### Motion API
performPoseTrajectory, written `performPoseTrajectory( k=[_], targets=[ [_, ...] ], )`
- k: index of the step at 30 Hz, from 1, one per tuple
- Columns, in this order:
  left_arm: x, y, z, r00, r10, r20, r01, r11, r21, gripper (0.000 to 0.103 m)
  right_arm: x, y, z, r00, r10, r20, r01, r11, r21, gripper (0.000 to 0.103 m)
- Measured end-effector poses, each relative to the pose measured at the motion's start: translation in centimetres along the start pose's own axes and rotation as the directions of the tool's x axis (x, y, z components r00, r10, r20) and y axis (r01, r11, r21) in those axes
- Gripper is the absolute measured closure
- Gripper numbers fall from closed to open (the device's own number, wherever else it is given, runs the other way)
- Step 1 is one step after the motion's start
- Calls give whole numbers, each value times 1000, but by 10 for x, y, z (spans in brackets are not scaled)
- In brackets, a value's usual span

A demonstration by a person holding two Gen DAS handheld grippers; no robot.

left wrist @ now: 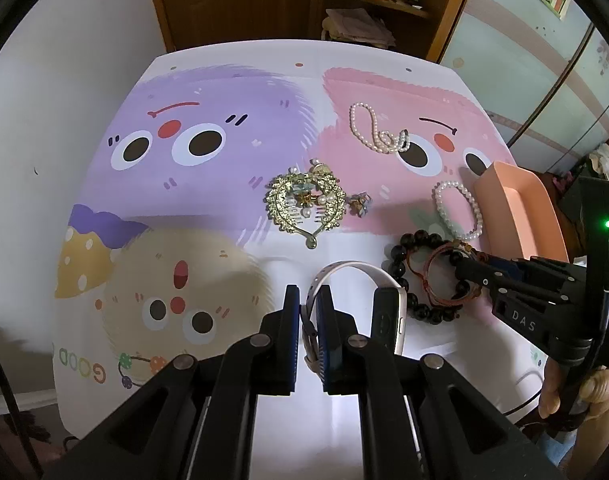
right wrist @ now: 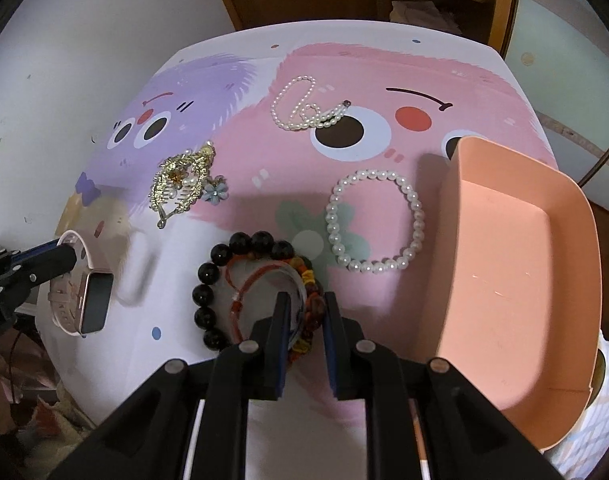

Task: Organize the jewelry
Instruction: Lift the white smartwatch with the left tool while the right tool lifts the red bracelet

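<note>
My left gripper (left wrist: 309,312) is shut on the strap of a pale pink smart watch (left wrist: 388,312), which also shows in the right wrist view (right wrist: 88,300) held at its strap. My right gripper (right wrist: 306,316) is closed around a multicoloured braided bracelet (right wrist: 310,308) that lies with a red cord bracelet (right wrist: 240,296) inside a black bead bracelet (right wrist: 208,272). A pearl bracelet (right wrist: 374,220), a pearl necklace (right wrist: 300,106), a gold hair comb (right wrist: 180,188) and a blue flower piece (right wrist: 216,191) lie on the mat.
An empty peach tray (right wrist: 516,280) stands at the right edge of the cartoon-printed table mat (right wrist: 384,72). A wooden shelf unit (left wrist: 344,4) stands behind the table. The table edge is near on the left in the right wrist view.
</note>
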State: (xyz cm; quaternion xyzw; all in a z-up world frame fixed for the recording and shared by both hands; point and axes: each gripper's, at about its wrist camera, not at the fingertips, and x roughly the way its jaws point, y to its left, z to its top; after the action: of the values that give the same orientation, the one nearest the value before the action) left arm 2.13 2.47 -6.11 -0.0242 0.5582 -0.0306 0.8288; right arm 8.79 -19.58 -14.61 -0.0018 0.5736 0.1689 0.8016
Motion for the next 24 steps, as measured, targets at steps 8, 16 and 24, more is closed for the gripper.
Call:
performPoseTrajectory(
  k=[8, 16, 24],
  targets=[
    [0, -1, 0, 1000, -2, -3, 2, 1000, 2, 97, -1, -1, 0, 1000, 17, 14, -17, 1000, 11, 88],
    [-10, -16, 8, 999, -25, 27, 24, 999, 36, 97, -58, -4, 2, 981, 100, 168, -106, 994, 30, 98],
    [-17, -33, 13, 998, -49, 44, 46, 997, 65, 97, -47, 11, 3, 995, 3, 102, 4, 998, -65, 89]
  ],
)
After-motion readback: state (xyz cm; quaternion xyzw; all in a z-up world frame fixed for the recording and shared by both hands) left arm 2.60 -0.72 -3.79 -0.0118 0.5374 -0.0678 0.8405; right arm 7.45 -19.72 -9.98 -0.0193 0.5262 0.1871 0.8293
